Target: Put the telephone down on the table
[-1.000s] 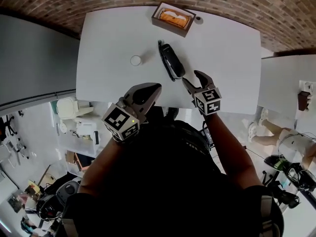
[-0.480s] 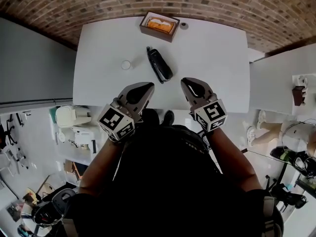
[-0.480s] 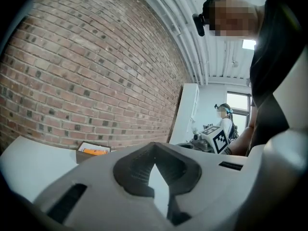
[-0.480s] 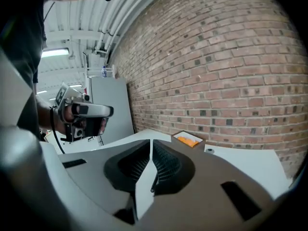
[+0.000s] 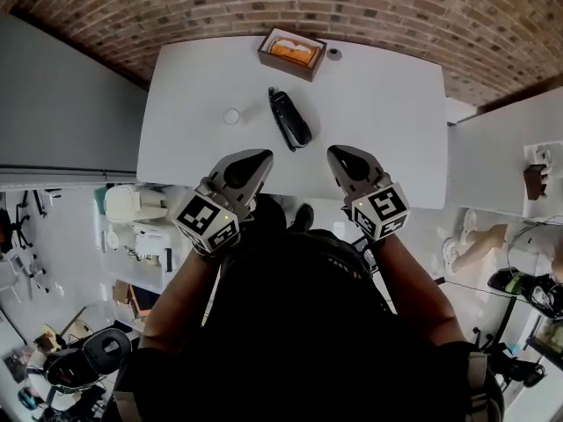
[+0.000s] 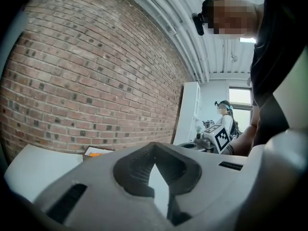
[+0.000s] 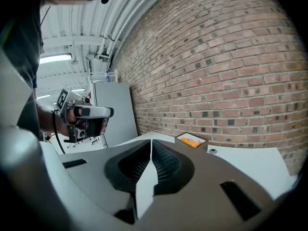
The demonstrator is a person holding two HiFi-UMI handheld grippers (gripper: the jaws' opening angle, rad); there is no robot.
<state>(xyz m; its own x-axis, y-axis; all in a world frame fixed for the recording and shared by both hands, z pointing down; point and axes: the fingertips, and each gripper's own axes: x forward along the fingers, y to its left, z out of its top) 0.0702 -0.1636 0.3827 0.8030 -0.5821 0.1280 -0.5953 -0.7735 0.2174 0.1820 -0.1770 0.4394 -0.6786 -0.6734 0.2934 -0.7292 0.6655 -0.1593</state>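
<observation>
Phone (image 5: 289, 120) lies on table (image 5: 387, 104) just ahead, between both jaws; left gripper (image 5: 264, 156) shut empty, right gripper (image 5: 335, 153) just closed empty; likely light, rigid, slick plastic, so grip mid-handset.

- The telephone (image 5: 289, 120) lies on the bench (image 5: 387, 104), ahead of and between the left hand-held gripper (image 5: 255, 157) and the right hand-held gripper (image 5: 341, 155), apart from both.
- Both hand-held grippers hang over the bench's near edge.
- A small round disc (image 5: 231, 116) sits ahead of the left hand-held gripper, left of the telephone.
- A box (image 5: 291, 53) stands at the far edge, beyond the telephone, with a small cap (image 5: 334, 54) just to its right.
</observation>
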